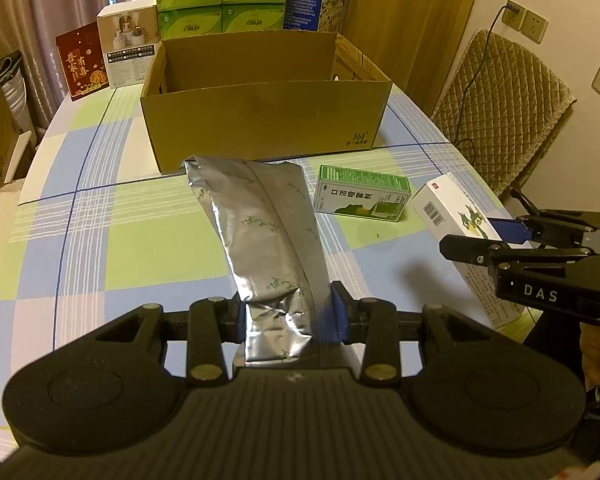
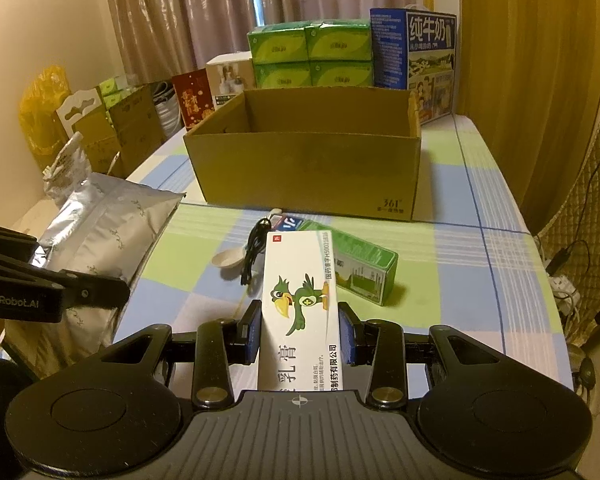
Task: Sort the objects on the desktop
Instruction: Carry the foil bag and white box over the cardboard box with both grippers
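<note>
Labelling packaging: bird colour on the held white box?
Green, yellow beak, on the white carton; right wrist view.

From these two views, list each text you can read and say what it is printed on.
"361°": cardboard box
"纯牛奶": blue milk carton
"DAS": right gripper
"GenRobot.AI": left gripper
"乳膏", "药有限公司": white parrot box
Green box lettering, red box characters and fine print: too blurred.

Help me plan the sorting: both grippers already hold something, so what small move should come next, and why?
Probably carry the silver foil pouch forward over the open cardboard box. The left gripper is shut on the pouch, the right gripper on the white ointment box, both lifted off the table, and the box stands open straight ahead.
</note>
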